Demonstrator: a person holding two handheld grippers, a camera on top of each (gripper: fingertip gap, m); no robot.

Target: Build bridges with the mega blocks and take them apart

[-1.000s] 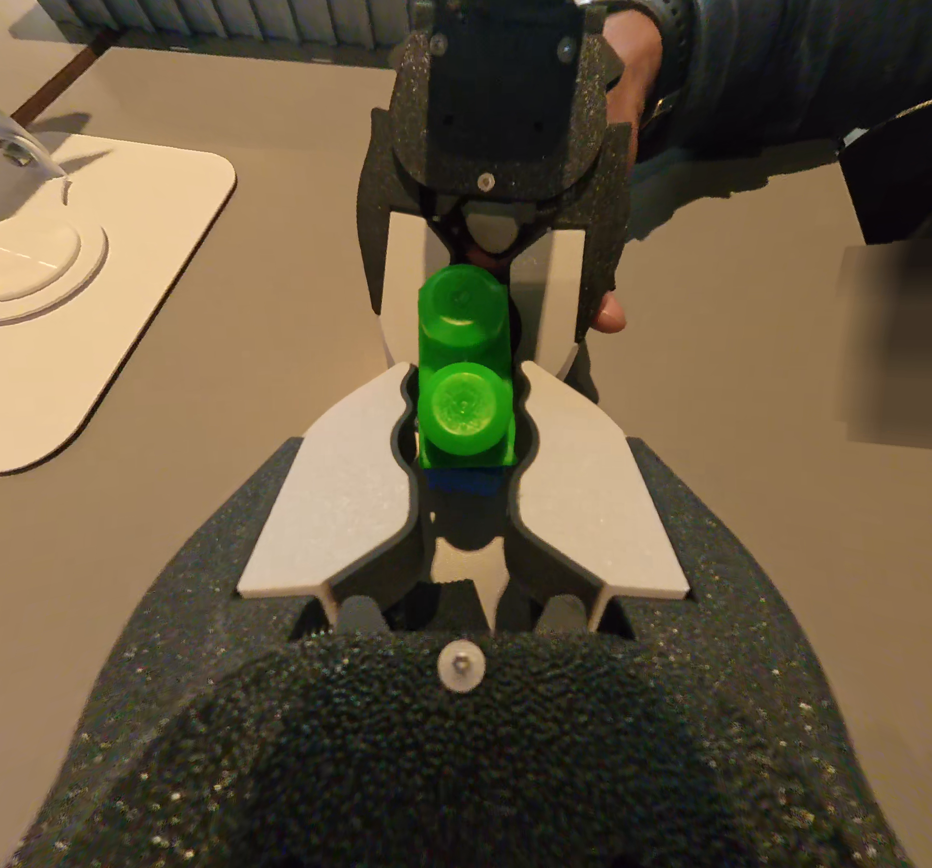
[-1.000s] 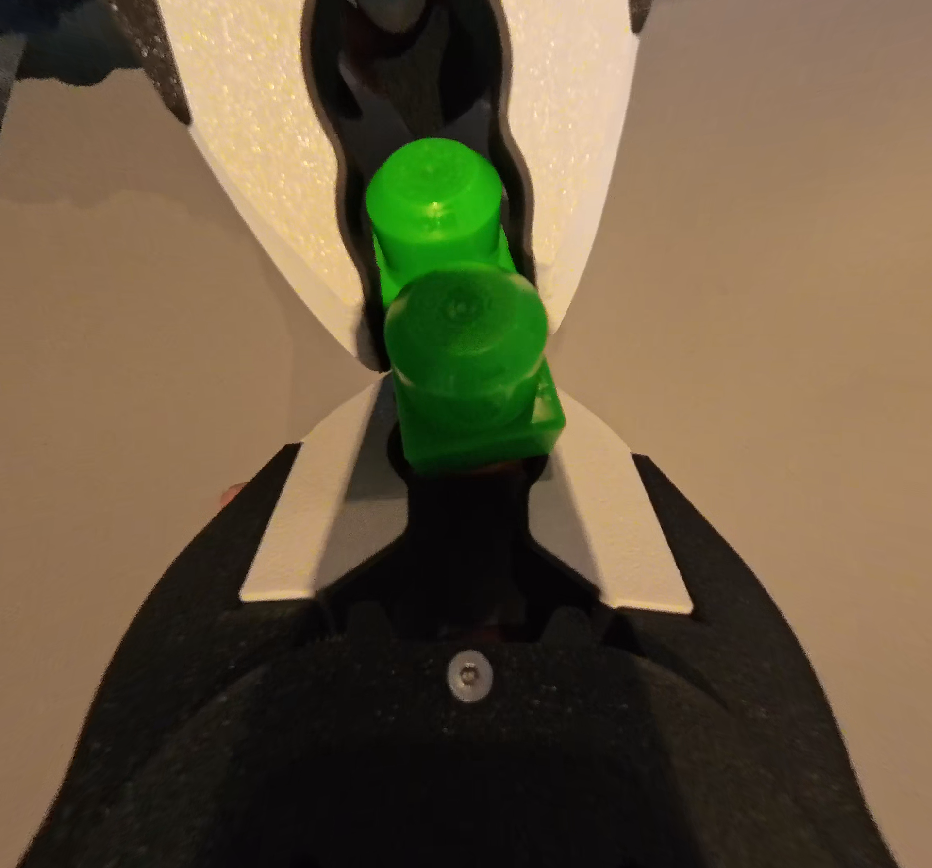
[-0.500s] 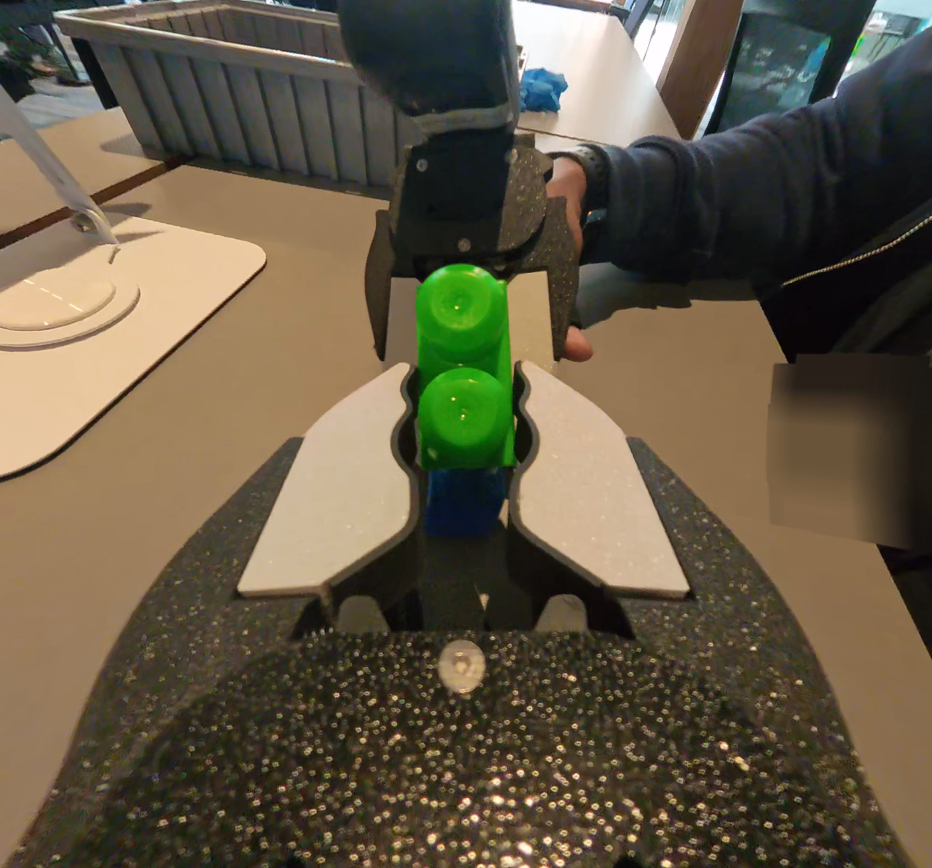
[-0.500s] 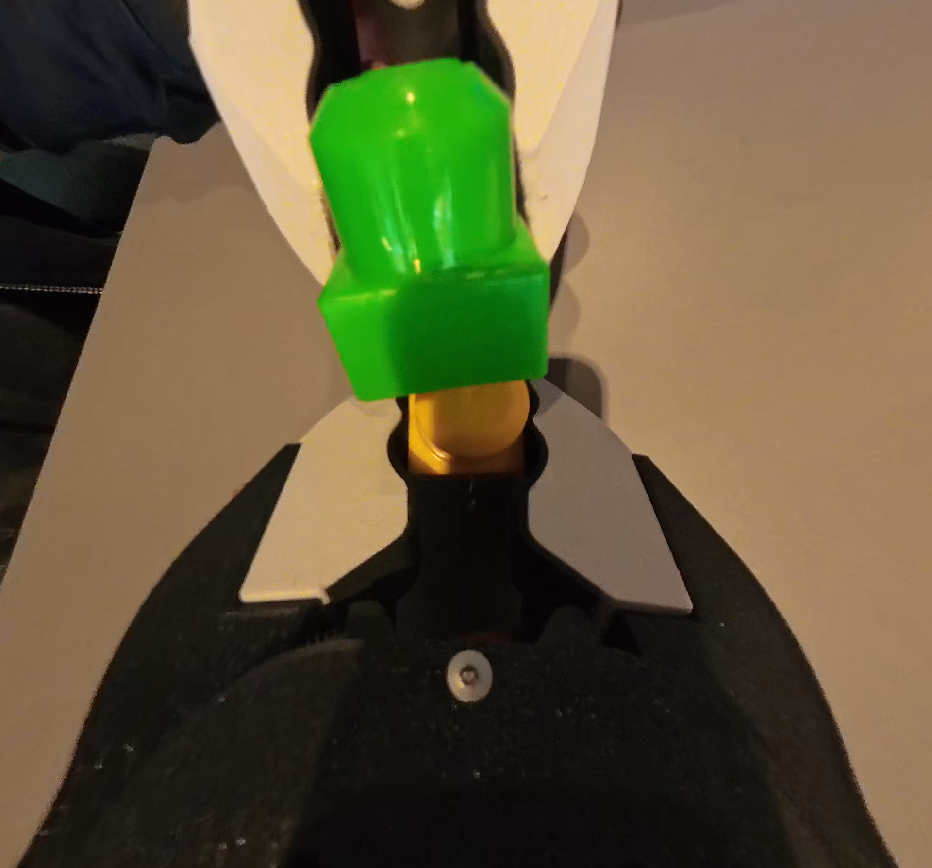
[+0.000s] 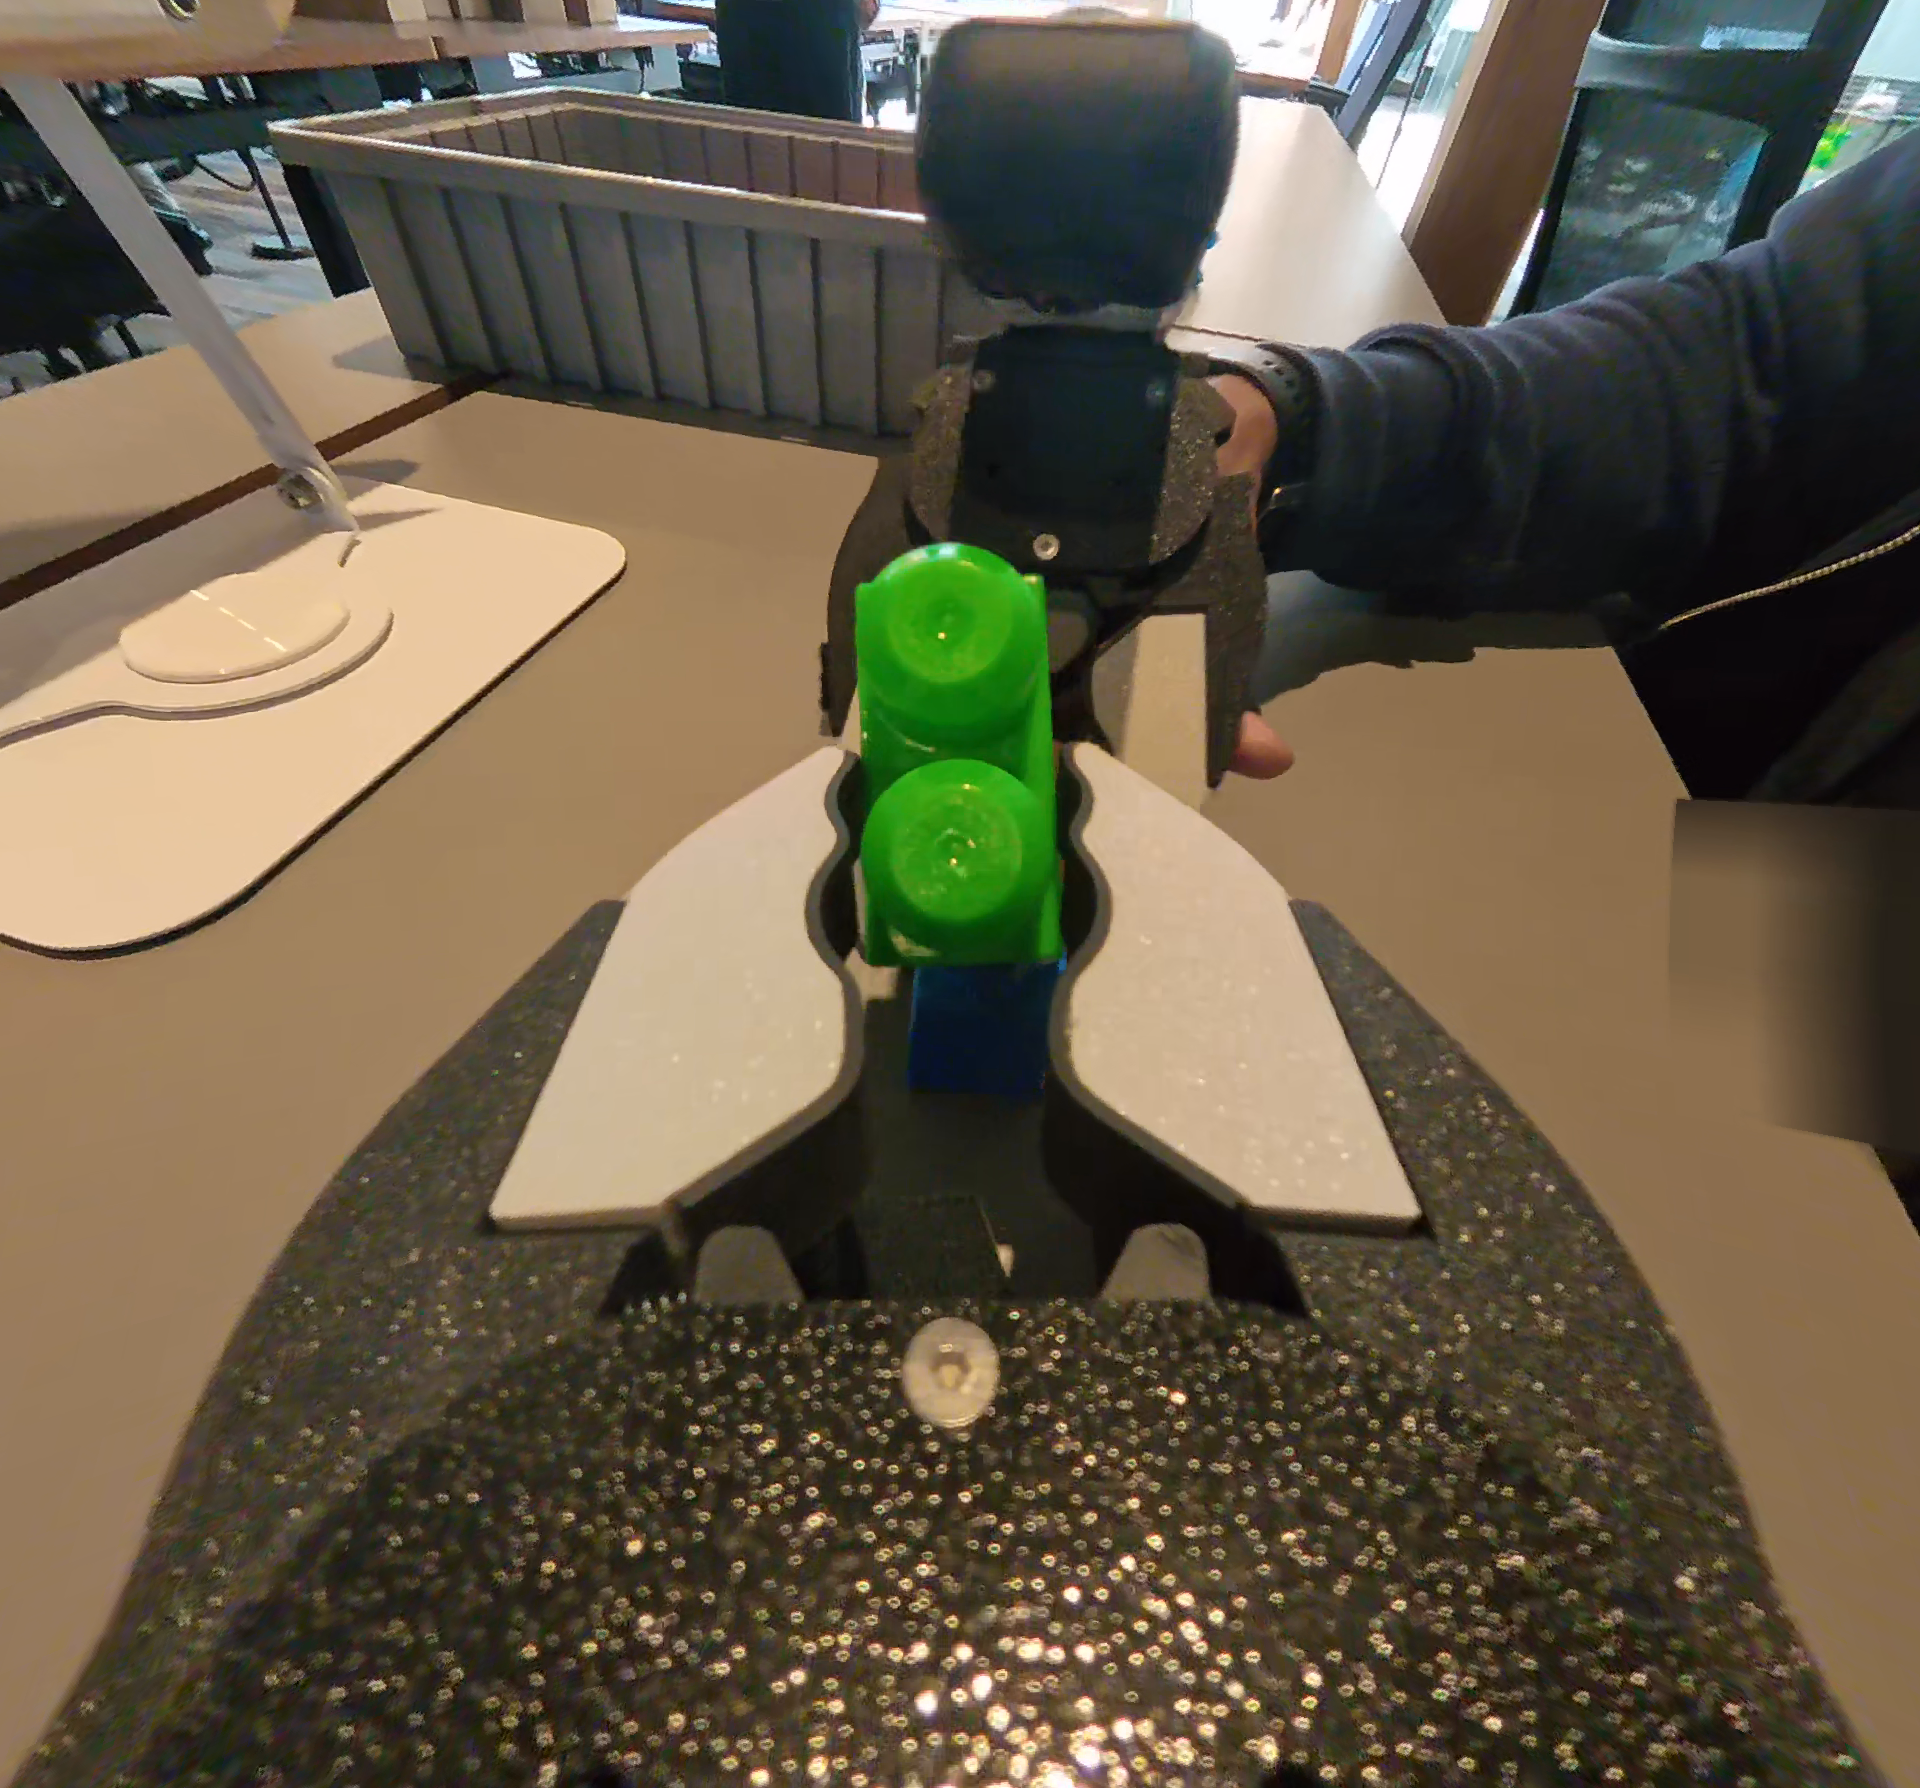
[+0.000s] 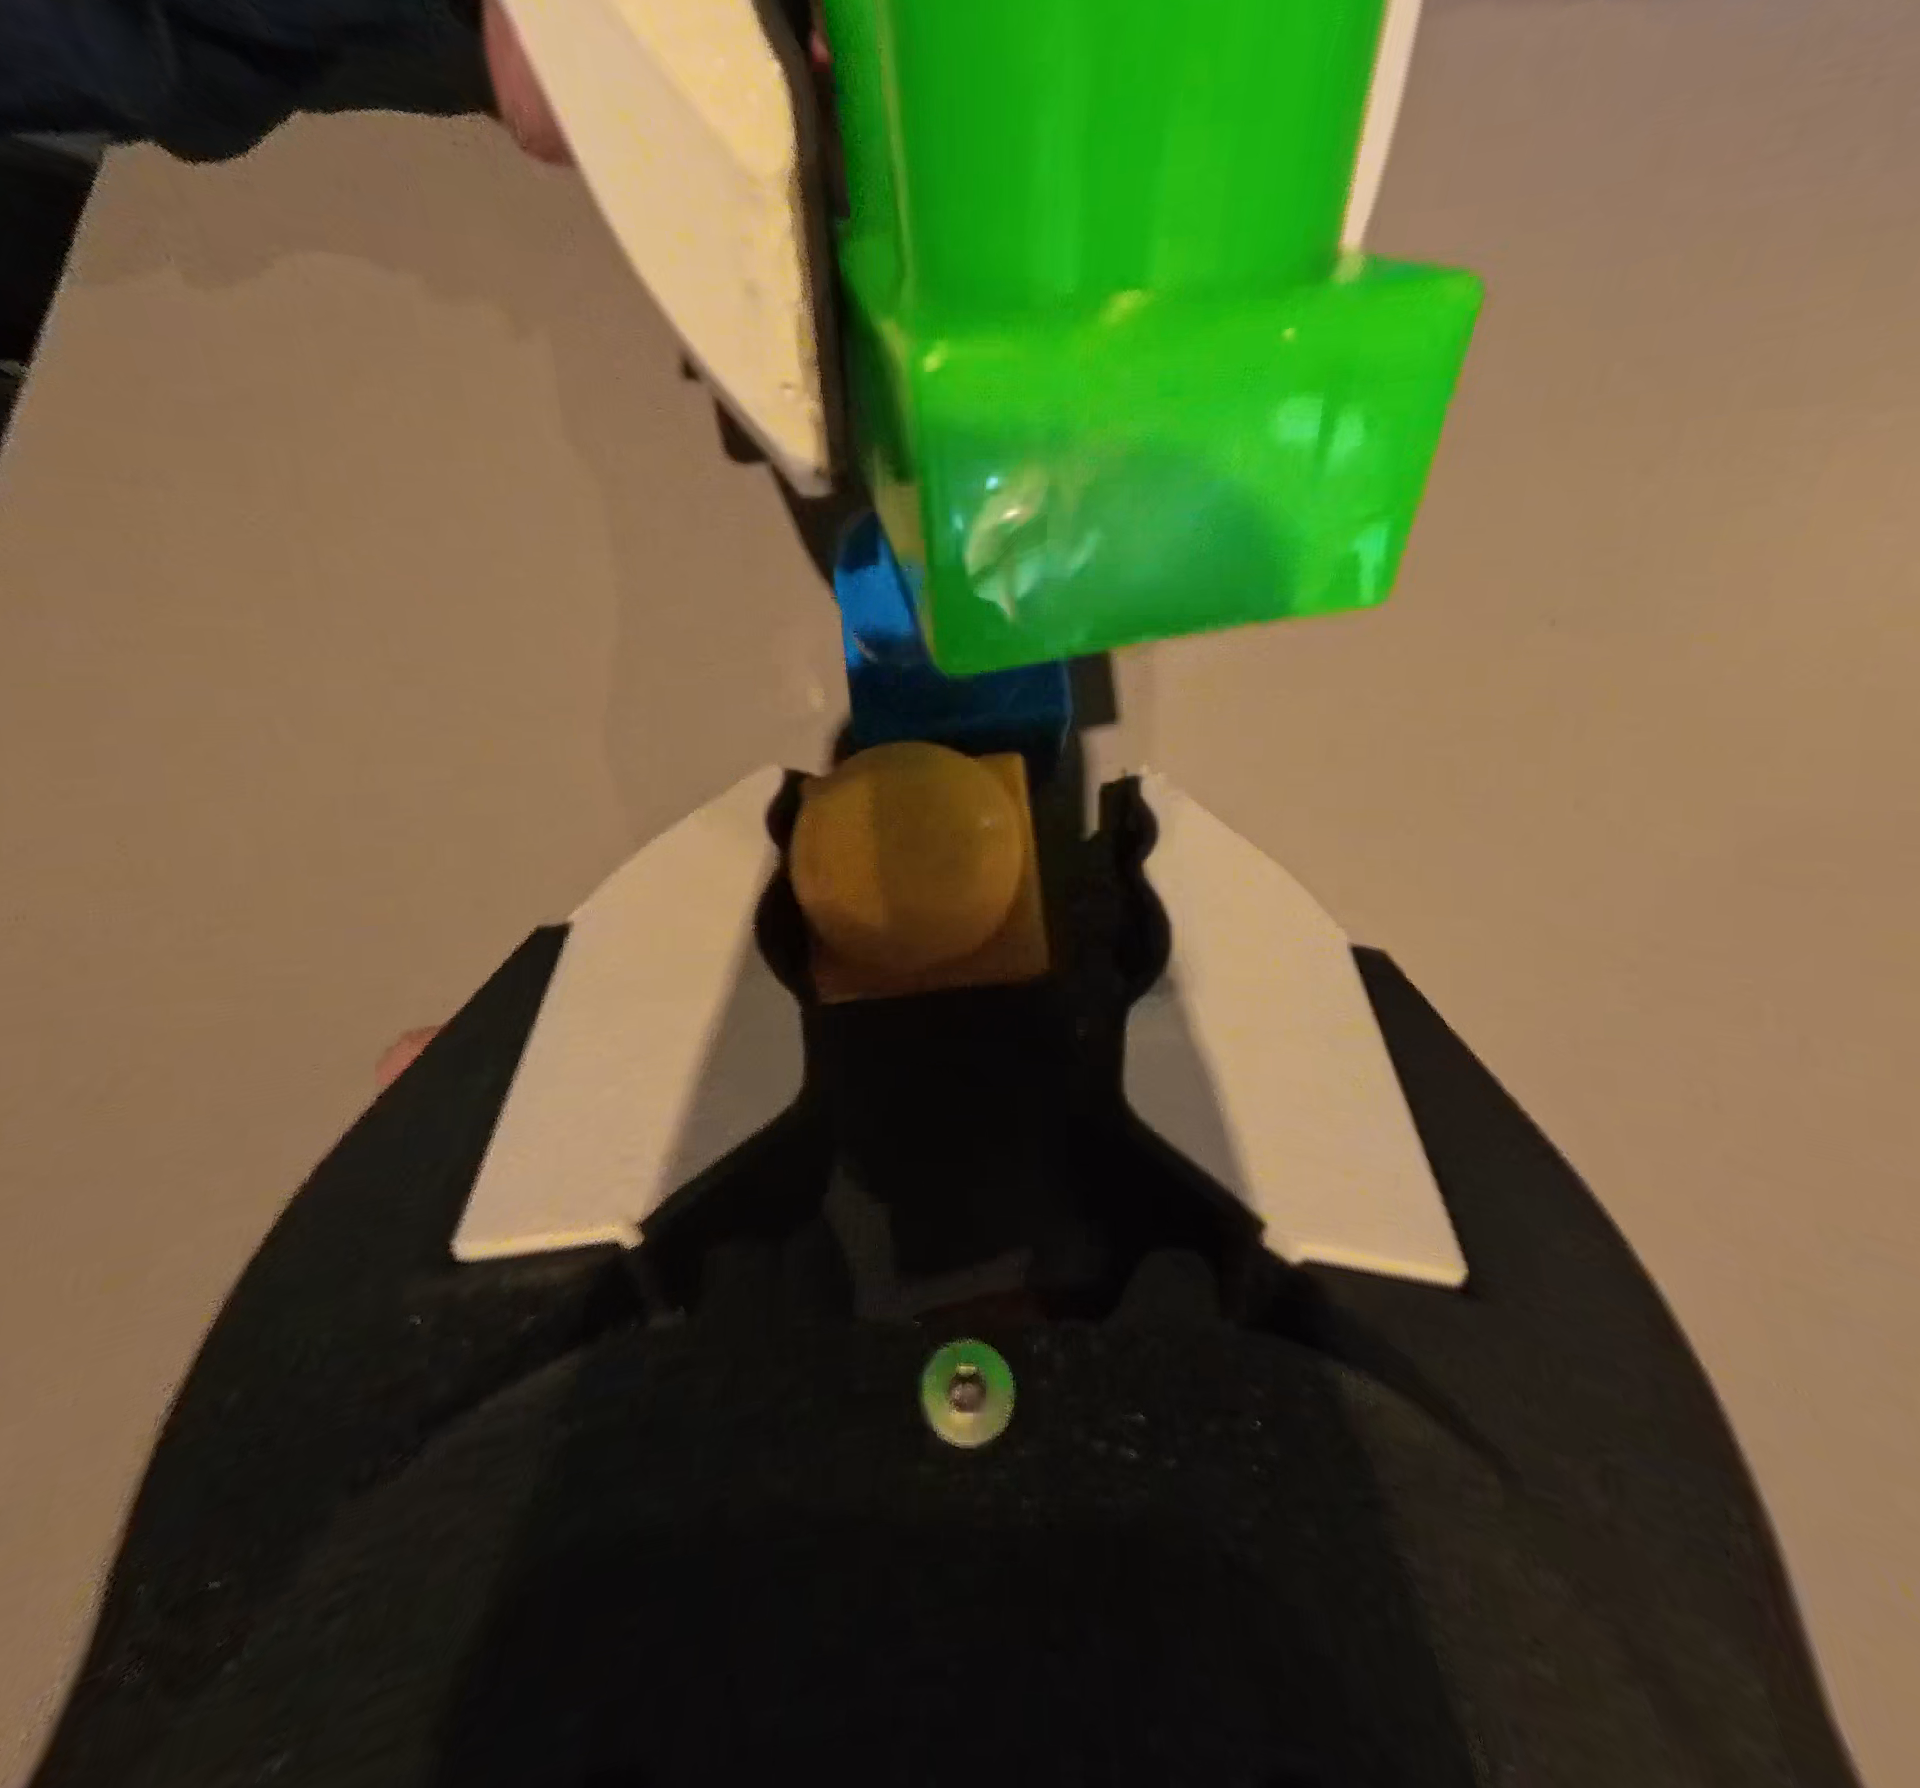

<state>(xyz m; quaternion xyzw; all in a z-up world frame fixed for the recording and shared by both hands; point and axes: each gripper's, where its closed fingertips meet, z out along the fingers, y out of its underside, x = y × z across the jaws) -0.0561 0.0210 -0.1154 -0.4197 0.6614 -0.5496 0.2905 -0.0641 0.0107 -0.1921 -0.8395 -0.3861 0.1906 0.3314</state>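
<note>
My left gripper is shut on a green two-stud block with a blue block stuck under it. In the right wrist view the green block and the blue block hang tilted in the left gripper's white fingers, close above my right gripper. The right gripper is shut on a yellow block, stud towards the camera. The yellow block is apart from the green one. The right gripper's dark body faces the left gripper just behind the green block.
A beige table lies under both grippers. A white stand base sits at the left. A grey slatted bin stands at the back. A person's dark sleeve reaches in from the right.
The green block, with the blue one under it, has come off the yellow block and risen with the left gripper. The left gripper has tilted up. The right gripper keeps the yellow block.
</note>
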